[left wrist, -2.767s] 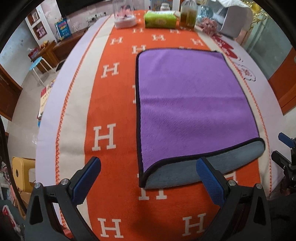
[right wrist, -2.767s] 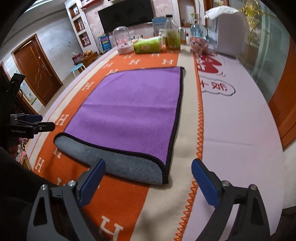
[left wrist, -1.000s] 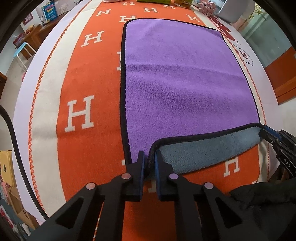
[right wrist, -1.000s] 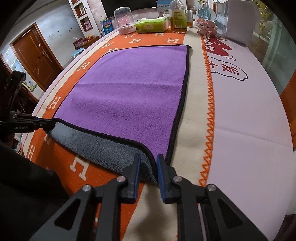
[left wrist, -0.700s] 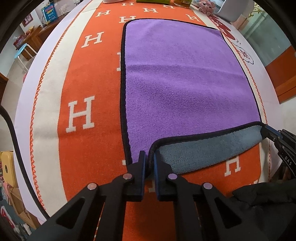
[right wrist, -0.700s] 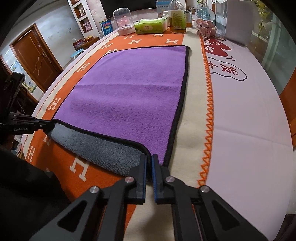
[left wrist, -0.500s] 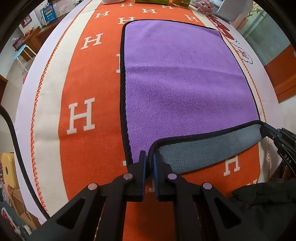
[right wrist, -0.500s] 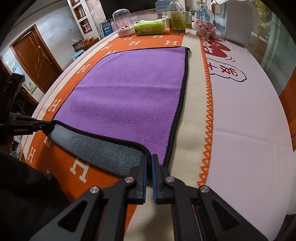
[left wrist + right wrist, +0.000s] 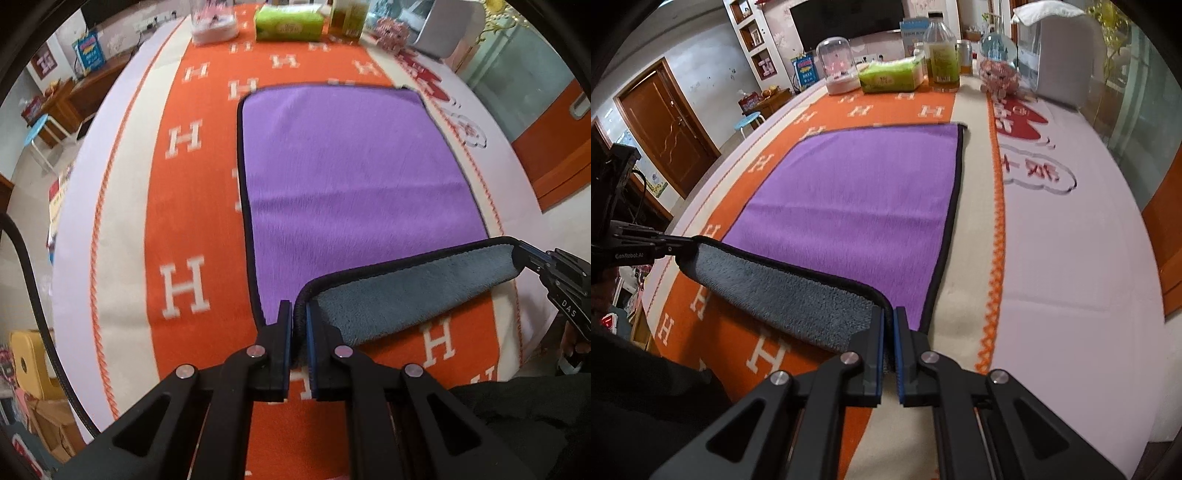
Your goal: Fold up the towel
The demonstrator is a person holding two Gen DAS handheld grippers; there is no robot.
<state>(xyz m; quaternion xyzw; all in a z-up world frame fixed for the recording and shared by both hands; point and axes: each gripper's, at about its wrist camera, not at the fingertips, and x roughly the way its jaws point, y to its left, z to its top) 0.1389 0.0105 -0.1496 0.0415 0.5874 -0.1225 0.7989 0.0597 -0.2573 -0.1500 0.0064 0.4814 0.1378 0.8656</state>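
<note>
A purple towel (image 9: 351, 173) with a grey underside and black hem lies flat on the orange H-patterned tablecloth (image 9: 184, 206); it also shows in the right wrist view (image 9: 857, 199). My left gripper (image 9: 300, 314) is shut on the towel's near left corner. My right gripper (image 9: 889, 317) is shut on the near right corner; it also shows in the left wrist view (image 9: 526, 254). The near edge is lifted off the table and curled over, grey side (image 9: 783, 291) showing between the two grippers.
At the table's far end stand a green tissue pack (image 9: 890, 75), a clear domed jar (image 9: 836, 68), a bottle (image 9: 942, 55), a pink toy (image 9: 999, 75) and a white appliance (image 9: 1063, 48). A wooden door (image 9: 665, 125) and stool (image 9: 750, 120) are off to the left.
Both grippers have risen and pulled back, lifting the towel's near edge higher off the table. More of the grey underside shows and the far end of the table has come into view.
</note>
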